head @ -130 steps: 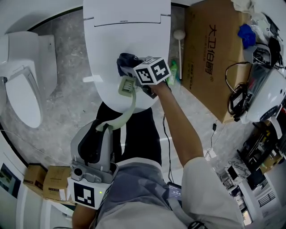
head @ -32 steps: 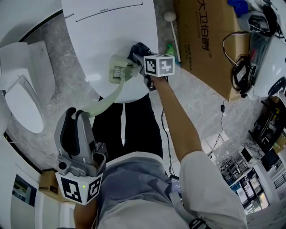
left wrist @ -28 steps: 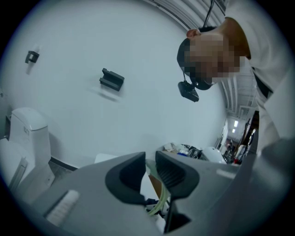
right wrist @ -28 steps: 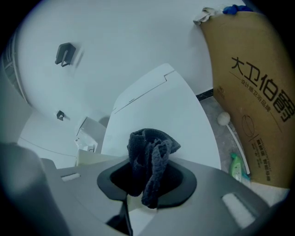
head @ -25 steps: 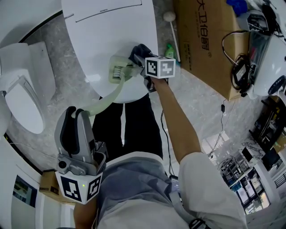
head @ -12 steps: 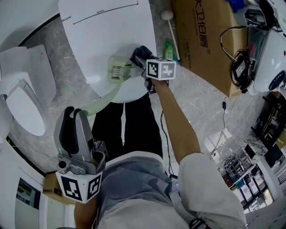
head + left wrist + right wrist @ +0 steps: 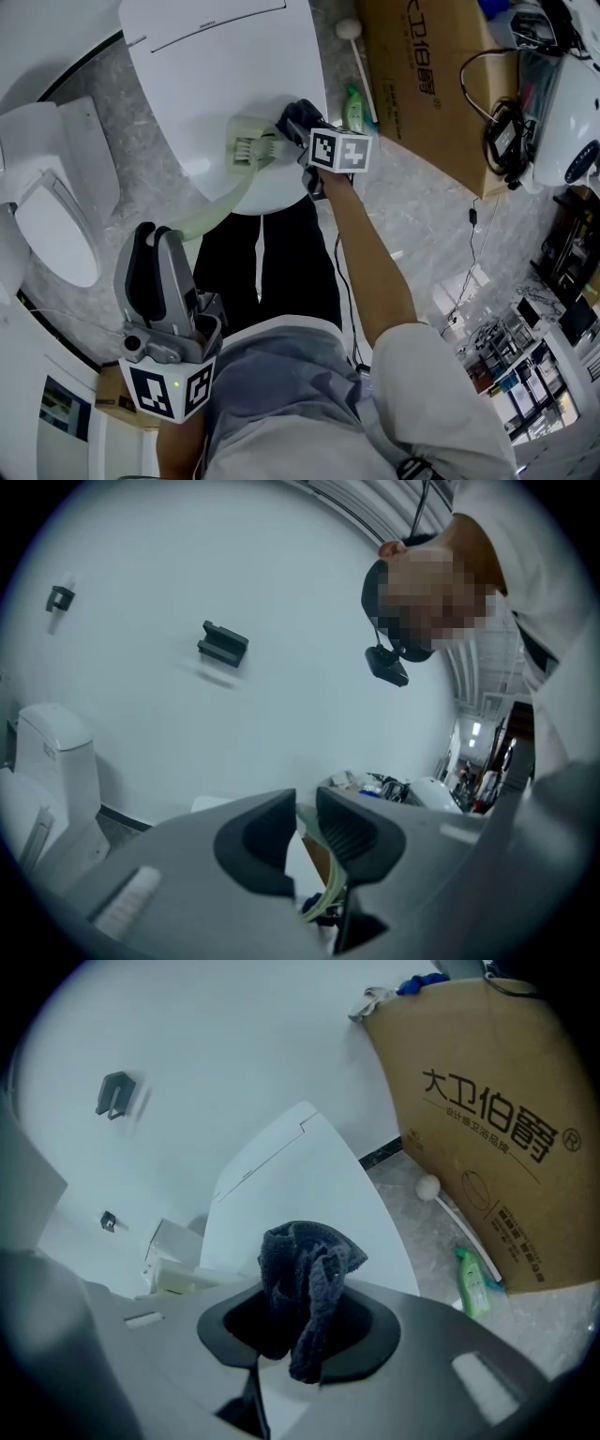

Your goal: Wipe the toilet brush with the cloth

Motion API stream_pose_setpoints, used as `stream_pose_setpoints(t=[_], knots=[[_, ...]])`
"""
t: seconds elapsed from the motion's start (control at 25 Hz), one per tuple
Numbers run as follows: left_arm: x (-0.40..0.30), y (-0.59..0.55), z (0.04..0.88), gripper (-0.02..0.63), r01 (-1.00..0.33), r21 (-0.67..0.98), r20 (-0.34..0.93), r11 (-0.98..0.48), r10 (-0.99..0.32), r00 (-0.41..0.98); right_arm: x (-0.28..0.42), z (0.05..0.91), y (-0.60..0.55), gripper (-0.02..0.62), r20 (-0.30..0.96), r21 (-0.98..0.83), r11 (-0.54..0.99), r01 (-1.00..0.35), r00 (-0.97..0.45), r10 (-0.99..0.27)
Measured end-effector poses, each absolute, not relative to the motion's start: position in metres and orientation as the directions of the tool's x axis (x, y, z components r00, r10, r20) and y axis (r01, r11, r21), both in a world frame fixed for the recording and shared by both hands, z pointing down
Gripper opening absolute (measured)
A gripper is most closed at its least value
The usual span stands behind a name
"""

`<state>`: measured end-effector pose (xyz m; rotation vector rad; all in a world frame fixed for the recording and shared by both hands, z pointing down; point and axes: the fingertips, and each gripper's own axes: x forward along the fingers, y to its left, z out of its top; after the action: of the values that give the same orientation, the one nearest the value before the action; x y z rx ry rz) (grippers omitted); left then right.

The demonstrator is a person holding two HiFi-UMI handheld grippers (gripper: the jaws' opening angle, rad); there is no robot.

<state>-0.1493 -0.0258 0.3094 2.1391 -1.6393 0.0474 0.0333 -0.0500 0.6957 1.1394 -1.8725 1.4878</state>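
The toilet brush has a pale green curved handle (image 7: 217,208) and a flat bristled head (image 7: 246,150) held over the white toilet lid (image 7: 225,66). My left gripper (image 7: 157,236) is shut on the handle's lower end; in the left gripper view the handle (image 7: 323,897) runs between the nearly closed jaws of that gripper (image 7: 305,822). My right gripper (image 7: 302,131), with its marker cube, is shut on a dark cloth (image 7: 298,114) that touches the brush head's right side. In the right gripper view the cloth (image 7: 305,1274) bunches up out of the gripper (image 7: 300,1326), and the brush head (image 7: 173,1277) shows at left.
A large cardboard box (image 7: 422,75) stands to the right, with a green bottle (image 7: 353,108) and a white ball-tipped stick (image 7: 349,30) on the floor beside it. A second toilet (image 7: 52,225) is at left. Cables and equipment crowd the far right.
Five seconds ago the brush head hung lower, nearer the lid's front edge. Over the last second the cloth has stayed against the head, with only slight shifts; both grips are unchanged.
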Motion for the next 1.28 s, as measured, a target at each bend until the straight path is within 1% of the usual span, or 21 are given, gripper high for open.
stream_pose_setpoints(t=[0.48,0.72,1.0,1.28], knots=[[-0.150,-0.026,0.309,0.000,-0.926,0.314,0.283,-0.212,-0.910,0.304,0.042,0.697,-0.027,0.110,0.803,-0.528,-0.026,-0.849,-0.489,-0.341],[-0.150,-0.026,0.310,0.000,-0.923,0.314,0.280,-0.221,-0.908,0.313,0.039,0.698,-0.014,0.110,0.799,-0.542,-0.068,-0.837,-0.489,-0.350],[-0.148,-0.029,0.309,0.000,-0.919,0.314,0.279,-0.237,-0.903,0.327,0.038,0.698,-0.004,0.110,0.798,-0.548,-0.073,-0.833,-0.495,-0.344],[-0.147,-0.030,0.308,0.000,-0.915,0.317,0.276,-0.248,-0.899,0.339,0.037,0.697,0.006,0.110,0.797,-0.556,-0.116,-0.823,-0.489,-0.354]])
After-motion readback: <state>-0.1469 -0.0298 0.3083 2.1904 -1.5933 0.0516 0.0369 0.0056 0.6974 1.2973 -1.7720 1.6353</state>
